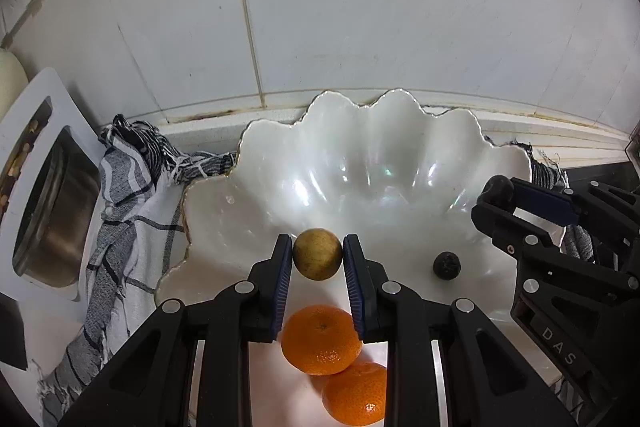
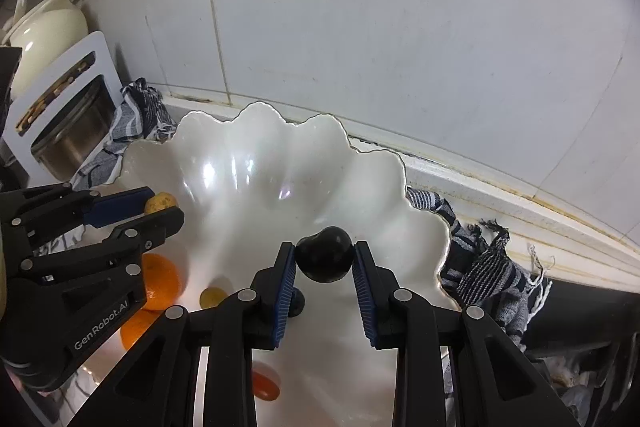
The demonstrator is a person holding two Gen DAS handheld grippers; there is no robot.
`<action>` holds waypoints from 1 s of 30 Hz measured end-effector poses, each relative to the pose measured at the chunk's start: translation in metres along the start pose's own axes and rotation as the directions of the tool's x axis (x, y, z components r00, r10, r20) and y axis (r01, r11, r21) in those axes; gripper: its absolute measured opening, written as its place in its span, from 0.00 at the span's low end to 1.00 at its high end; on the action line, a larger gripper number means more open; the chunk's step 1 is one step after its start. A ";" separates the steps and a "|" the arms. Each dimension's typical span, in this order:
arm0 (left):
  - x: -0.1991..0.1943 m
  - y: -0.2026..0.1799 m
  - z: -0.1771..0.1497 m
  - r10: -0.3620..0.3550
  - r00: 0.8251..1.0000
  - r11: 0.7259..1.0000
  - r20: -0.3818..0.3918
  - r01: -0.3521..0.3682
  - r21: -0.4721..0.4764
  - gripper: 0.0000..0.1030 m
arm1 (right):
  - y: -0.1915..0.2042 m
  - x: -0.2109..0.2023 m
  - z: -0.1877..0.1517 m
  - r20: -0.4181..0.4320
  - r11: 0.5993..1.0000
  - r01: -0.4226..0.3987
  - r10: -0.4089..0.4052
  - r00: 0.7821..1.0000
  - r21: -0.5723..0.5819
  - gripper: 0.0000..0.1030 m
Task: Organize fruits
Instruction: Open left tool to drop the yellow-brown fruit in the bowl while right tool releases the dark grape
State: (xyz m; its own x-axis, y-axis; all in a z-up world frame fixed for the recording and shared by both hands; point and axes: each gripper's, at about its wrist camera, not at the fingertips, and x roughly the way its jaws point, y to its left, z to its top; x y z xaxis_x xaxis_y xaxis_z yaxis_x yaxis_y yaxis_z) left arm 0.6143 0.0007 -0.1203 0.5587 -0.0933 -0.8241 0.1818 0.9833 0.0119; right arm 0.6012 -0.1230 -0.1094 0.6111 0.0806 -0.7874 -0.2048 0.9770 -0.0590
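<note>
Left wrist view: the left gripper (image 1: 318, 259) has its jaws clamped on a small yellow-brown fruit (image 1: 318, 254) above the scalloped white bowl (image 1: 344, 163), where two oranges (image 1: 320, 339) lie. Right wrist view: the right gripper (image 2: 324, 261) pinches a dark plum (image 2: 324, 254) over the same bowl.

- Both views are evenly lit and fairly bright, with a cool white cast.
- Glare streaks and faint rainbow sheen lie across the bowl (image 1: 360, 163) inside.
- Fisheye bending curves the wall (image 1: 400, 7) tiles; corners fall to black.
- Focus is mostly sharp; the oranges (image 2: 160, 283) in the right view look smeared.
</note>
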 end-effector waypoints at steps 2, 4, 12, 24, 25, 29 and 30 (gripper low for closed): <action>0.001 0.000 0.000 0.009 1.000 1.000 -0.002 -0.009 0.000 0.33 | -0.001 0.002 0.000 -0.006 1.000 0.001 -0.001 1.000 0.004 0.33; 0.000 0.001 -0.001 0.015 1.000 1.000 0.004 -0.015 -0.003 0.38 | -0.002 0.002 0.000 -0.011 1.000 0.007 -0.007 1.000 0.006 0.41; -0.026 0.002 -0.010 0.068 0.996 0.998 0.050 -0.068 -0.007 0.52 | -0.006 -0.011 -0.004 0.017 1.000 0.017 -0.017 1.000 0.021 0.41; -0.095 -0.001 -0.030 0.111 0.980 0.994 0.165 -0.108 -0.031 0.64 | 0.003 -0.079 -0.024 0.150 1.000 0.011 -0.015 0.989 0.028 0.41; -0.102 -0.002 -0.032 0.106 0.979 0.994 0.173 -0.101 -0.038 0.64 | 0.004 -0.086 -0.026 0.163 1.000 0.013 -0.017 0.987 0.027 0.41; -0.124 -0.005 -0.042 0.097 0.975 0.995 0.200 -0.088 -0.055 0.66 | 0.005 -0.109 -0.036 0.206 1.000 0.006 -0.012 0.978 0.030 0.41; -0.129 -0.006 -0.045 0.097 0.973 0.995 0.209 -0.087 -0.056 0.66 | 0.005 -0.114 -0.038 0.217 1.000 0.002 -0.008 0.976 0.031 0.41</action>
State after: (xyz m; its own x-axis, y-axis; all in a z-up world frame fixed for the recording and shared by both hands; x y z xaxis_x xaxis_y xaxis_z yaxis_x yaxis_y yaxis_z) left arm 0.5048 0.0137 -0.0391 0.7304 -0.0280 -0.6824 0.0871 0.9948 0.0524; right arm 0.5014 -0.1350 -0.0437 0.7642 0.1134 -0.6349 -0.1801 0.9828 -0.0413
